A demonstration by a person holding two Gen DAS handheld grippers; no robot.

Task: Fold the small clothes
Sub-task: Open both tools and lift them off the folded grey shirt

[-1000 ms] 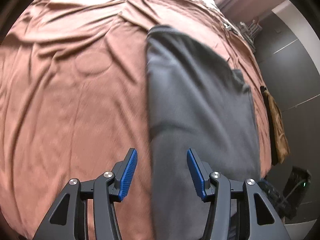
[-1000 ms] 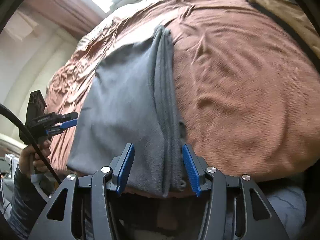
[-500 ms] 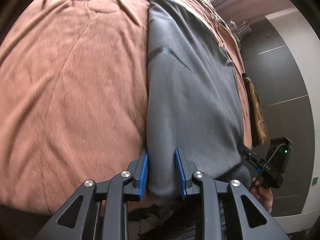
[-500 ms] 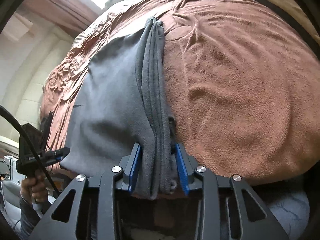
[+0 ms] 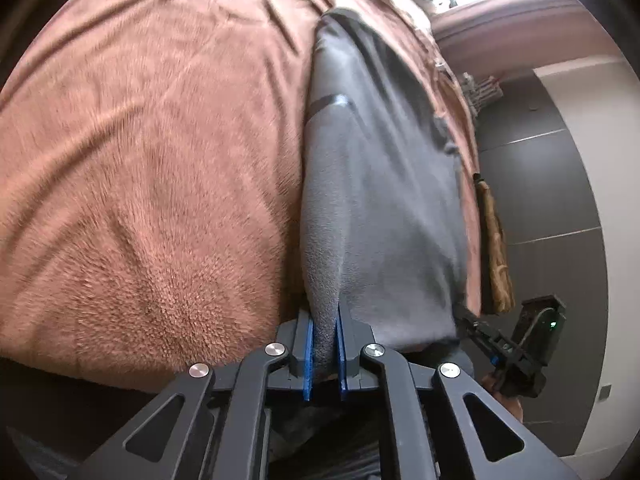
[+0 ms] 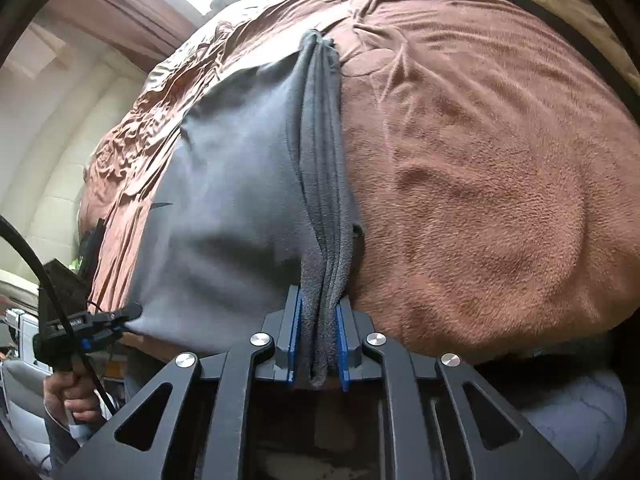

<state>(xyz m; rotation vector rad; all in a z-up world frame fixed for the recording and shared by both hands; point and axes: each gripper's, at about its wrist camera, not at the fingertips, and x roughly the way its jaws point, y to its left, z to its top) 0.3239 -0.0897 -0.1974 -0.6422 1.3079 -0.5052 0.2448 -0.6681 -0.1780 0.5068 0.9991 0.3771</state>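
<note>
Both sets of jaws closing on the near edge of a grey garment [image 5: 384, 208].

The left gripper [image 5: 324, 344] pinches a single fold, the right gripper [image 6: 319, 344] a bunched stack of layers. Beyond the jaws the garment runs away over a brown blanket [image 5: 160, 160], which spreads to the left gripper's left and the right gripper's right.

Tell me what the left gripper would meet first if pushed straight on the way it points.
The grey garment itself: the left gripper is closing on its near edge, cloth already between the jaws. Beneath lies the brown blanket.
</note>
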